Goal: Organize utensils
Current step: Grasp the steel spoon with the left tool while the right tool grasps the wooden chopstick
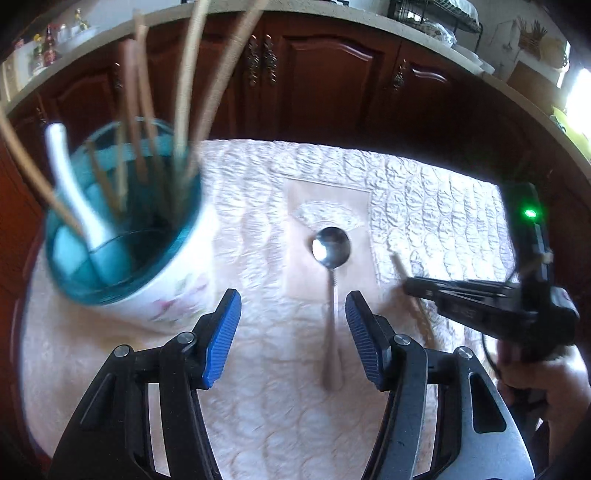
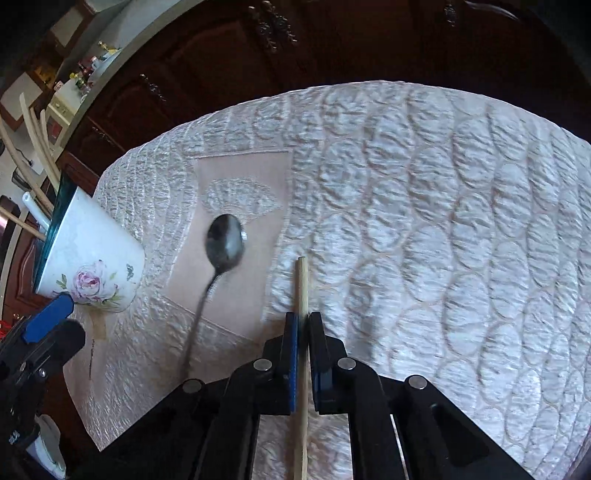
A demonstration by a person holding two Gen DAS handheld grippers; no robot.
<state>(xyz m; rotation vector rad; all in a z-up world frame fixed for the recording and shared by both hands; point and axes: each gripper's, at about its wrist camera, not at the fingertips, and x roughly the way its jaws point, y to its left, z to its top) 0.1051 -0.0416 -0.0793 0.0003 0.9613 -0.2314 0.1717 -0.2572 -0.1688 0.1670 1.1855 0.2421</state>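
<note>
A metal spoon (image 1: 331, 280) lies on the quilted cloth, bowl away from me; it also shows in the right wrist view (image 2: 221, 254). My left gripper (image 1: 293, 332) is open and empty, its blue pads either side of the spoon's handle, above it. A white floral cup (image 1: 147, 266) with a teal rim holds several chopsticks and a white spoon (image 1: 74, 192); the cup (image 2: 92, 262) stands left of the metal spoon. My right gripper (image 2: 303, 321) is shut on a wooden chopstick (image 2: 303, 288), seen from the left wrist view (image 1: 406, 280) at the right.
The white quilted cloth (image 2: 443, 221) covers the round table. Dark wooden cabinets (image 1: 332, 74) stand behind it, under a counter with a dish rack (image 1: 432, 14) and bottles (image 1: 48, 48).
</note>
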